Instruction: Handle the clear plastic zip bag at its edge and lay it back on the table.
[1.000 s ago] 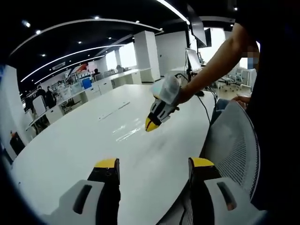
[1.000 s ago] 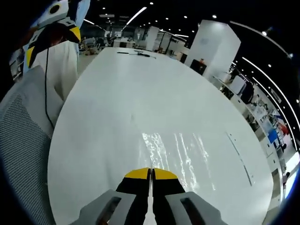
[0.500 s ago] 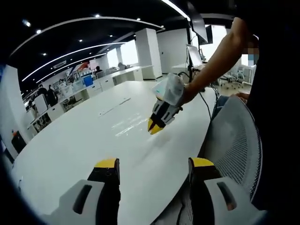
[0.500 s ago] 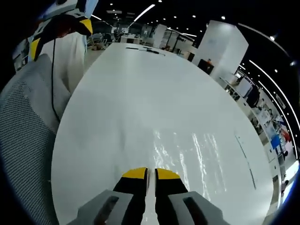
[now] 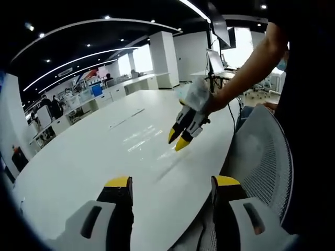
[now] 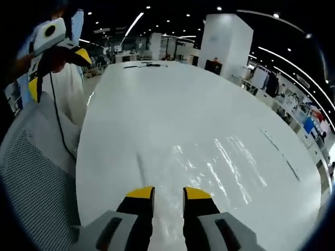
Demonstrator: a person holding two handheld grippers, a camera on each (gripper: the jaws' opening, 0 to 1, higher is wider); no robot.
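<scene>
The right gripper (image 6: pixel 162 193), jaws parted, hovered over the clear zip bag (image 6: pixel 220 162) at twelve o'clock; the left gripper (image 5: pixel 170 189) was open. Glare could cause a missed edge.

Big white oval table (image 5: pixel 78 162) in an open office, a white mesh chair (image 5: pixel 264 157) pulled up at its edge and desks (image 5: pixel 125 89) further back.

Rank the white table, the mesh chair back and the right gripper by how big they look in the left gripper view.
1. white table, the biggest area in the left gripper view.
2. mesh chair back, smaller, though it is near the camera, which inflates it.
3. right gripper, clearly the smallest; jaws parted above the table.
</scene>
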